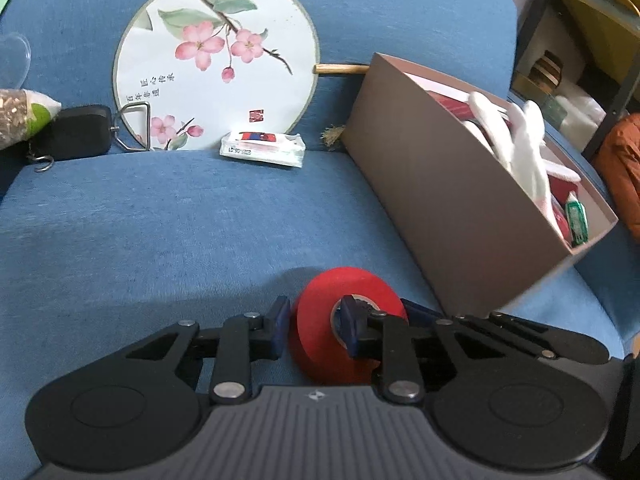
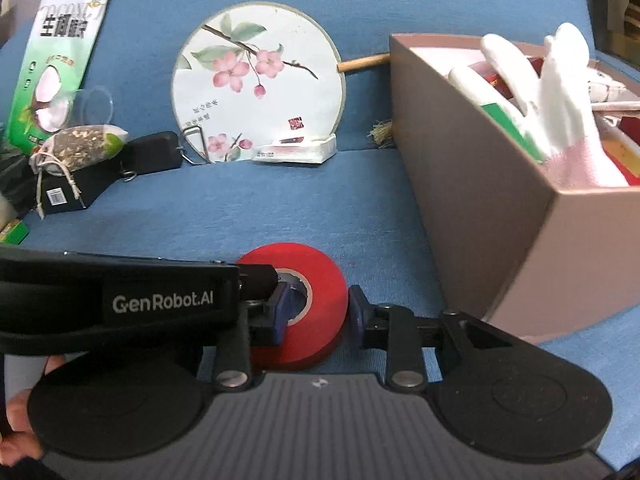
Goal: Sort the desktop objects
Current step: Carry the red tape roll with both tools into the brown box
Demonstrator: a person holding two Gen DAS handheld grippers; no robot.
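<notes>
While both tools worked one red tape roll (image 1: 344,320) on the blue cushion (image 1: 160,220) | left tool (image 1: 316,320) clenched on its wall, one finger in the core | right tool (image 2: 318,306) straddled it, grip uncertain | risk: opposing pulls twist it free | box (image 2: 500,208) wall close right, open room left
</notes>
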